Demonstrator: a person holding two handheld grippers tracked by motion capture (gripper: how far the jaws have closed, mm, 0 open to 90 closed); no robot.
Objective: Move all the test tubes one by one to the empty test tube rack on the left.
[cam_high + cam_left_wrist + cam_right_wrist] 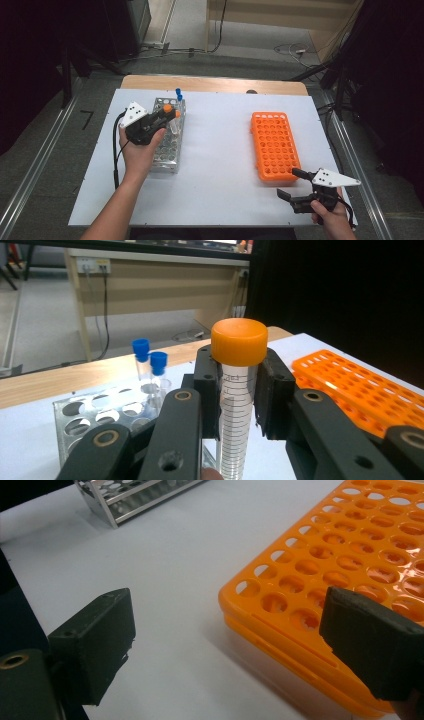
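Orange-capped tube (239, 385) upright, clenched in left claw (239, 390); right claw (225, 640) released beside orange rack (350, 555).

Lower end of the orange-capped tube (239, 390) behind the left tongs (239, 395), cut off by the frame edge

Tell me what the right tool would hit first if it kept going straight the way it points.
Probably the orange rack: the right tool, jaws open and empty, points at its near corner. One jaw looks likely to meet the rack's edge; the other lines up with bare table. Depth is unclear.
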